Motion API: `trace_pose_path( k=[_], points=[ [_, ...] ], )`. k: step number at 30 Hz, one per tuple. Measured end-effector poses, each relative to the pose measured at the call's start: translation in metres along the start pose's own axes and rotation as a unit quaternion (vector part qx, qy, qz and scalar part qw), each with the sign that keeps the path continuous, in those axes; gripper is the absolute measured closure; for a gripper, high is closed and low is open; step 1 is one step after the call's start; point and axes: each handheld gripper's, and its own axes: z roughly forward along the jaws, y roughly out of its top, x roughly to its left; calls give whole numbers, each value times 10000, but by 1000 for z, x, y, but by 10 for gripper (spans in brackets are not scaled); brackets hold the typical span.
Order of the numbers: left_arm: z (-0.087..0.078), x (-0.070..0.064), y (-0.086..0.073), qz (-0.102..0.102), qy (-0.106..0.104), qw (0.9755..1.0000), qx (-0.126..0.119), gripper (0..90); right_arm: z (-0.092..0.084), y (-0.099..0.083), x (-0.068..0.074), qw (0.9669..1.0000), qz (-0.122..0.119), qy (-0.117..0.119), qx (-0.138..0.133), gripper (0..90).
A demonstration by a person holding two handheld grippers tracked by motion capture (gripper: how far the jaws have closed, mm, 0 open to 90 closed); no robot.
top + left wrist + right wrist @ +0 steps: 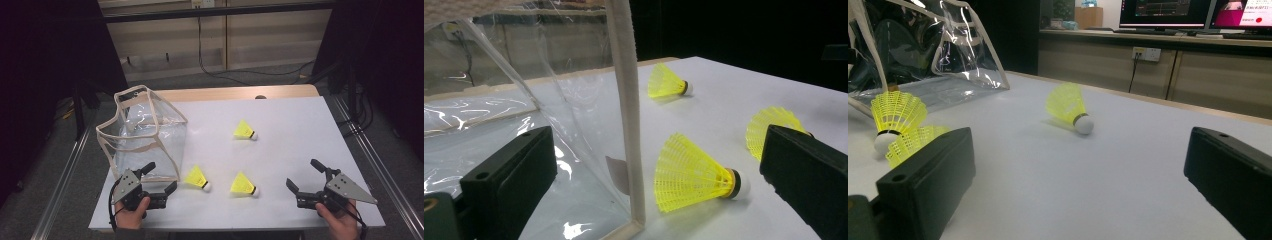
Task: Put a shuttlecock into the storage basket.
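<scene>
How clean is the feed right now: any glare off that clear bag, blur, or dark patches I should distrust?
High view: table evenly lit and sharp, surroundings nearly black. Left gripper view: white glare streaks on the clear bag; nearest shuttlecock crisp, with a soft shadow. Right gripper view: far shuttlecock slightly soft, screens behind bright, the bag glinting at upper left.

White table (pixel 300 150), wall sockets (pixel 1146 53), lit monitors (pixel 1163 12)

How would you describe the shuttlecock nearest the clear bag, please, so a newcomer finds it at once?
Start at the clear bag on the table's left side. Just off its near right corner lies a yellow shuttlecock. Unlike the other two shuttlecocks, it almost touches the bag.
</scene>
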Motion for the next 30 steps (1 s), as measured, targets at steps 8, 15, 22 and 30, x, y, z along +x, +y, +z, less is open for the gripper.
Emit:
trace_pose_path(
  k=[8,15,22,30],
  points=[
    [1,-2,0,69,-60,9999,75,18,0,0,-1,10000,-6,2,24,1],
    [3,-3,0,41,-116,9999,114,18,0,0,0,10000,-25,24,30,2],
    [5,-4,0,90,-186,9996,196,18,0,0,-1,10000,-8,26,34,3],
    [6,-9,2,85,-294,9992,245,18,0,0,-1,10000,-28,47,36,4]
  ],
)
